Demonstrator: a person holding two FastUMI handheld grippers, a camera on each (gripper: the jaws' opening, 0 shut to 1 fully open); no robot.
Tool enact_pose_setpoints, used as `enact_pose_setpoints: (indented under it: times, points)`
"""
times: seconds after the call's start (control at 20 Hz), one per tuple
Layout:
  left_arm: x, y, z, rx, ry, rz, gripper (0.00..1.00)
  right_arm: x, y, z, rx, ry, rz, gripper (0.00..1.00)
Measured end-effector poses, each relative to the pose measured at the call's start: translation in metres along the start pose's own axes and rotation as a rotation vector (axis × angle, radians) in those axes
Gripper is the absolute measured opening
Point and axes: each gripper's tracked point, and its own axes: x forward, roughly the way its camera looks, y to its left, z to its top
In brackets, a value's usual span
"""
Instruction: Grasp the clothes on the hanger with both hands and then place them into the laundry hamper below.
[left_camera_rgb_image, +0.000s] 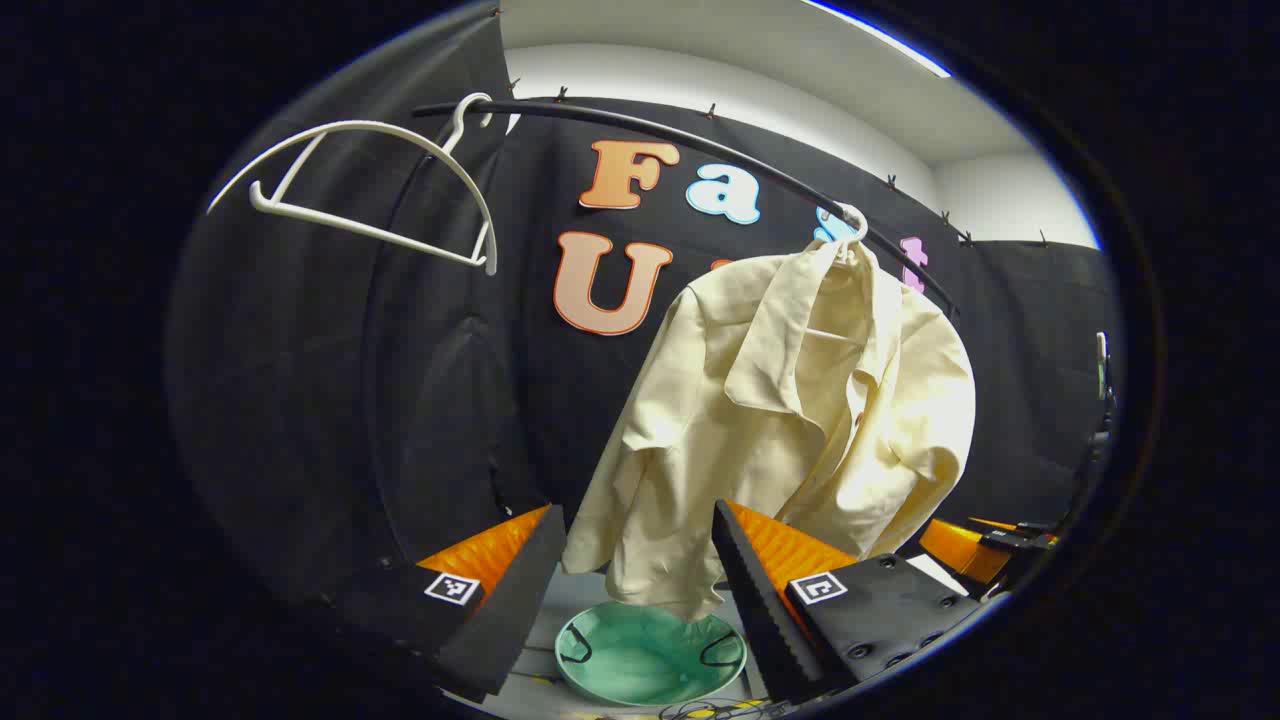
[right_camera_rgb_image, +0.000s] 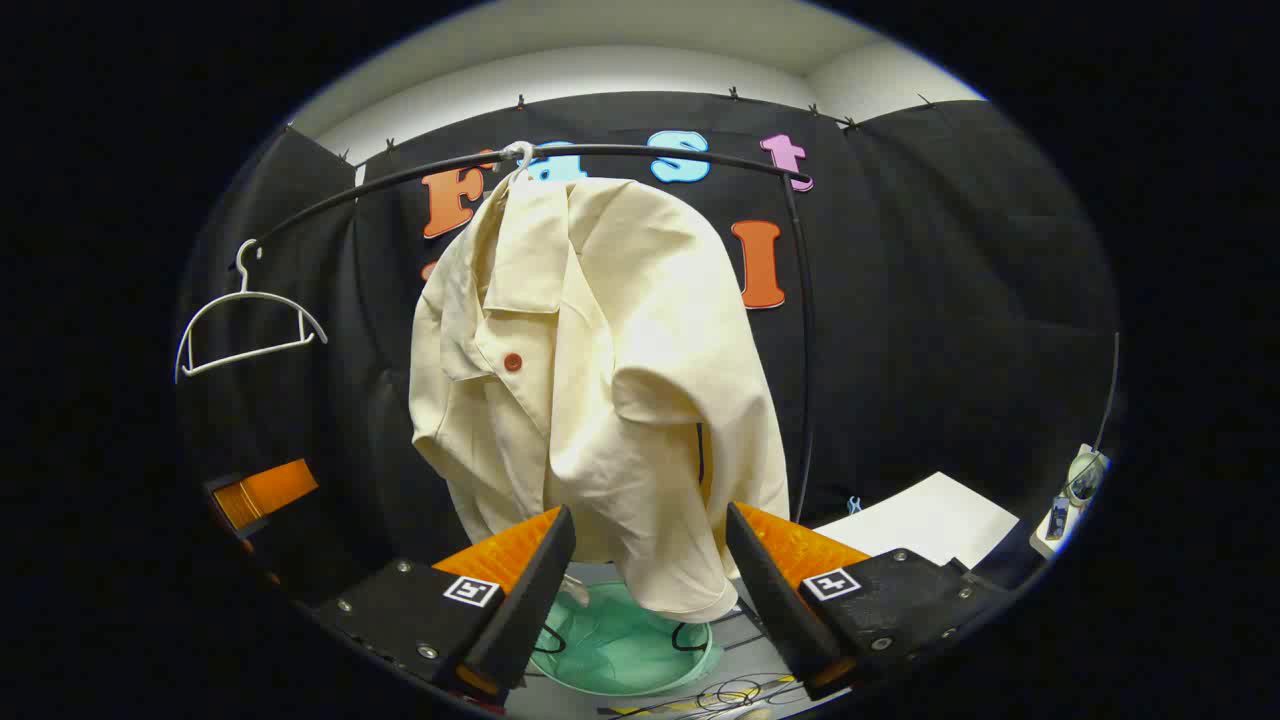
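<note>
An empty white wire hanger (right_camera_rgb_image: 245, 325) hangs at the left of a thin black rail (right_camera_rgb_image: 650, 152). The cream, creased woven shirt (right_camera_rgb_image: 590, 380), one red button showing, hangs from the rail above the round green hamper (right_camera_rgb_image: 620, 650). The left gripper (left_camera_rgb_image: 640, 560) and right gripper (right_camera_rgb_image: 650, 560) both gape wide, holding nothing

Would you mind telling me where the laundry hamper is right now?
The green hamper sits low in both views, directly below the cream shirt hanging from the rail, seen between each gripper's open fingers.
</note>
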Motion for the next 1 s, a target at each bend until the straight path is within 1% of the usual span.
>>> enact_pose_setpoints:
  times: [0.05,0.1,0.15,0.2,0.35,0.5,0.65,0.85,1.0]
  points:
    - [0.000,0.000,-0.003,0.013,0.010,0.001,0.97,-0.001,0.000,-0.002,0.004,0.003,-0.004,0.95]
    - [-0.002,0.000,-0.005,0.027,0.012,0.006,1.00,-0.003,0.000,-0.003,0.010,0.009,-0.009,0.95]
    - [-0.005,0.000,-0.004,0.042,0.003,0.021,0.97,-0.005,0.003,-0.004,0.019,0.015,-0.009,0.94]
    - [-0.004,0.000,-0.003,0.057,-0.005,0.023,0.97,-0.006,0.008,-0.003,0.025,0.016,-0.001,0.95]
    - [-0.007,-0.013,-0.008,0.076,0.005,-0.009,0.96,-0.008,0.019,0.002,-0.014,0.004,0.022,0.95]
    - [-0.009,-0.022,-0.012,0.044,0.015,-0.033,0.97,-0.007,0.021,0.003,-0.074,0.000,0.028,0.95]
    - [-0.011,-0.024,-0.011,0.015,0.018,-0.053,0.97,-0.007,0.022,0.003,-0.104,0.007,0.029,0.95]
    - [-0.014,-0.005,-0.009,0.050,0.008,-0.022,0.97,-0.004,0.035,0.014,-0.120,-0.020,0.042,0.95]
    - [-0.011,0.004,-0.013,0.026,0.020,-0.017,0.97,0.010,0.055,0.035,-0.127,-0.057,0.074,0.95]
